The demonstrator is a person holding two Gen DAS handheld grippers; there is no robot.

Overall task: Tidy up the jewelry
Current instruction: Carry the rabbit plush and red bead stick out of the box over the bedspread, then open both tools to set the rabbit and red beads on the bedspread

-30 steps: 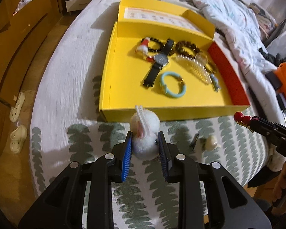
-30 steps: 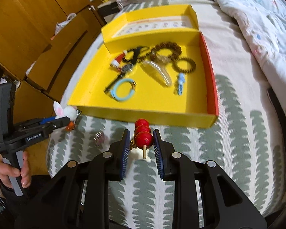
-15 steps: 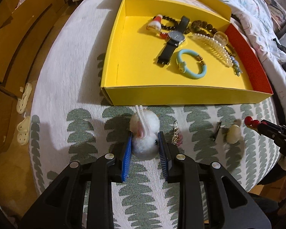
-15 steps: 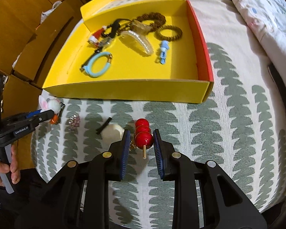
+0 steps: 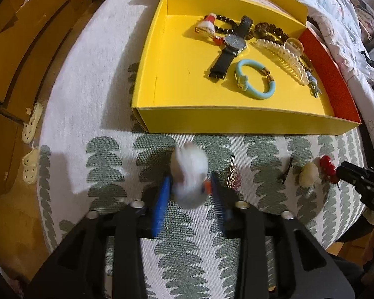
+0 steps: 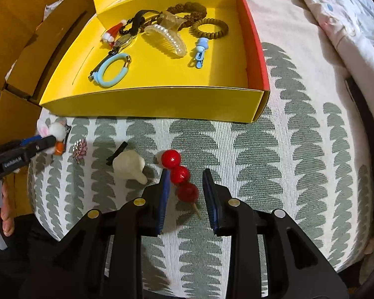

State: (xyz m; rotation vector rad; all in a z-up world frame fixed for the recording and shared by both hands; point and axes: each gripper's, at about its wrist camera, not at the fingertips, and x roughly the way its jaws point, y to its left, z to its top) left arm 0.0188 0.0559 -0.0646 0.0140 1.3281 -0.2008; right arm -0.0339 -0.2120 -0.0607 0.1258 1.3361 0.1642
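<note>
A white pompom bunny clip [image 5: 189,174], blurred, sits between the pads of my left gripper [image 5: 190,178]. Its jaws are opening and no longer press on the clip. The stick of red beads [image 6: 180,174] lies tilted on the leaf-print bedspread [image 6: 274,174] between the opening jaws of my right gripper [image 6: 185,173], with a clear gap on its right side. The yellow box [image 5: 236,122] behind holds a black watch [image 5: 233,43], a blue bracelet [image 5: 255,79], a pearl hair claw [image 5: 284,54] and bead bracelets.
A pink sparkly clip [image 5: 233,178] and a cream clip with a black pin [image 6: 128,165] lie on the spread between the two grippers. The bed's edge runs close by. Wooden cabinets [image 5: 25,37] and slippers [image 5: 32,122] are at left, a duvet [image 5: 336,12] at right.
Both grippers came down toward the bedspread, then their jaws widened. The pompom clip has gone blurry and loose between the left pads. The red bead stick has tipped over onto the spread.
</note>
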